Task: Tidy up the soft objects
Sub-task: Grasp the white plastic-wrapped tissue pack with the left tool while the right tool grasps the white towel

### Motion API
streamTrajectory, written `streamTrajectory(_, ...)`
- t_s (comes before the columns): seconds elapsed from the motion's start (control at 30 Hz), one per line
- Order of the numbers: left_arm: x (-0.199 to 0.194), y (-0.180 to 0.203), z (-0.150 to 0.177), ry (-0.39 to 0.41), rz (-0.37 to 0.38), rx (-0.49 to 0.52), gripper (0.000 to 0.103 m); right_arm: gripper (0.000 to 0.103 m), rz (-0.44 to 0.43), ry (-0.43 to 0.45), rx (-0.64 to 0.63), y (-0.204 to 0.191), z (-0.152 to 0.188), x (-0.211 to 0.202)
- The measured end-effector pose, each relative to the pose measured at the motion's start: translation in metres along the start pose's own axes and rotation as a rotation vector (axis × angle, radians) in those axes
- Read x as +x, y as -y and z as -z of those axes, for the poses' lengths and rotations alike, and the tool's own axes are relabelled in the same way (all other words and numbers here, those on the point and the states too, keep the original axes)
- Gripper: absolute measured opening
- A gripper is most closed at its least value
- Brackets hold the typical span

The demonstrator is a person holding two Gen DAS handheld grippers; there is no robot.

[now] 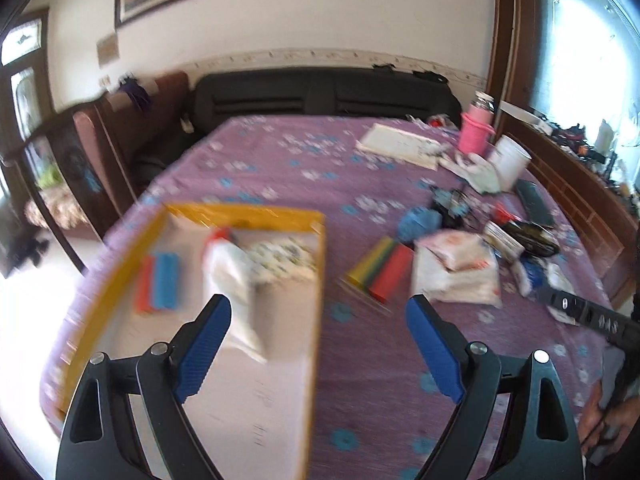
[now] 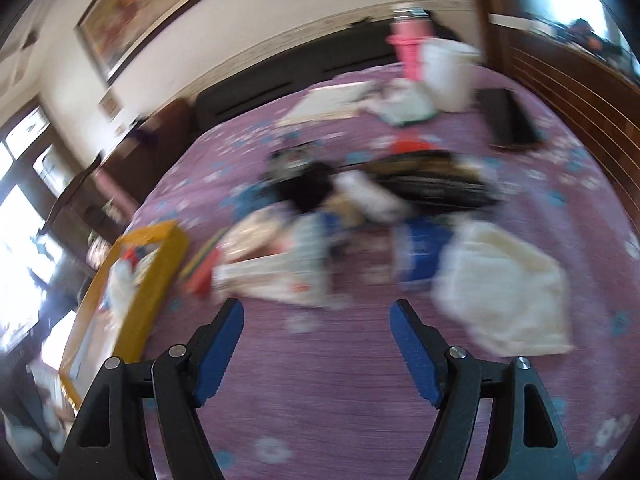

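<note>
Left wrist view gives you the big picture: a purple flowered bedspread (image 1: 280, 168) fills the frame, and on it sits your yellow-rimmed box (image 1: 248, 213), open at the top. Inside it you've got a white cloth bundle (image 1: 234, 276), a patterned cloth (image 1: 286, 256) touching it, and a blue and orange sponge (image 1: 160, 280) nearer the box's left wall. Just right of the box lies a stack of coloured sponges (image 1: 380, 268), and beside that a white plastic packet (image 1: 456, 272), with blurred clutter beyond. Further back stand a white tub (image 1: 510, 162) and a pink cup (image 1: 474, 132).

Your left gripper (image 1: 318, 332) points down over the box's right wall, jaws wide apart, nothing between them. Your right gripper (image 2: 316, 336) hangs over bare bedspread, jaws opening and empty, with a cream folded cloth (image 2: 504, 292) lying just to its right.
</note>
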State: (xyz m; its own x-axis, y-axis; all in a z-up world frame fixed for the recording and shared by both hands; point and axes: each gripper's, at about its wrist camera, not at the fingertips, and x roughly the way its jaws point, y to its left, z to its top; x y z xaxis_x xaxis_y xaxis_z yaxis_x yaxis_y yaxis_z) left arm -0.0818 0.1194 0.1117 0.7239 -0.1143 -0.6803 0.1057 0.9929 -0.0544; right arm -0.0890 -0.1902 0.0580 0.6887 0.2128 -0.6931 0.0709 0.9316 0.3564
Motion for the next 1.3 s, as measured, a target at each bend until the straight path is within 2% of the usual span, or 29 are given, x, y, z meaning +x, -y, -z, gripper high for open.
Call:
streamTrajectory(0.1,0.006,0.01,0.015,-0.034,0.073,-0.047,0.089,0.08,0.001,0.004,0.044,0.019,-0.003,-0.003)
streamTrajectory(0.23,0.013,0.019,0.035,-0.085,0.135,-0.077,0.089,0.08,-0.026,-0.006,0.011,0.007,-0.012,0.008)
streamTrajectory(0.37,0.018,0.02,0.046,-0.123,0.138,-0.076,0.089,0.08,-0.104,-0.05,-0.002,-0.015,-0.024,0.041)
streamTrajectory(0.5,0.011,0.012,0.049,-0.119,0.137,-0.09,0.089,0.08,-0.155,-0.115,0.079,-0.021,-0.033,0.084)
streamTrajectory(0.6,0.002,0.003,0.048,-0.1,0.133,-0.095,0.089,0.08,-0.272,-0.181,0.081,-0.032,-0.025,0.092)
streamTrajectory(0.67,-0.002,-0.003,0.048,-0.083,0.132,-0.096,0.089,0.08,-0.419,-0.232,0.021,-0.051,-0.011,0.078)
streamTrajectory(0.7,-0.003,-0.005,0.048,-0.079,0.13,-0.096,0.089,0.08,-0.521,-0.277,-0.014,-0.062,-0.002,0.069)
streamTrajectory(0.77,-0.003,-0.006,0.048,-0.077,0.136,-0.095,0.089,0.08,-0.653,-0.339,-0.074,-0.075,0.013,0.054)
streamTrajectory(0.8,-0.002,-0.006,0.048,-0.078,0.14,-0.095,0.089,0.08,-0.682,-0.351,-0.115,-0.078,0.02,0.044)
streamTrajectory(0.87,0.001,-0.005,0.048,-0.084,0.151,-0.094,0.089,0.08,-0.649,-0.339,-0.182,-0.077,0.028,0.027)
streamTrajectory(0.97,0.008,0.002,0.049,-0.105,0.171,-0.081,0.089,0.084,-0.476,-0.272,-0.191,-0.055,0.025,0.018)
streamTrajectory(1.0,0.01,0.005,0.049,-0.111,0.178,-0.076,0.089,0.084,-0.415,-0.254,-0.16,-0.043,0.022,0.019)
streamTrajectory(1.13,0.018,0.022,0.05,-0.137,0.18,-0.037,0.089,0.084,-0.291,-0.19,-0.043,-0.008,0.012,0.02)
streamTrajectory(1.23,0.027,0.035,0.048,-0.163,0.178,-0.002,0.089,0.084,-0.235,-0.106,0.02,0.02,0.001,0.003)
streamTrajectory(1.3,0.034,0.042,0.046,-0.185,0.168,0.011,0.089,0.084,-0.16,-0.048,0.033,0.041,-0.005,-0.013)
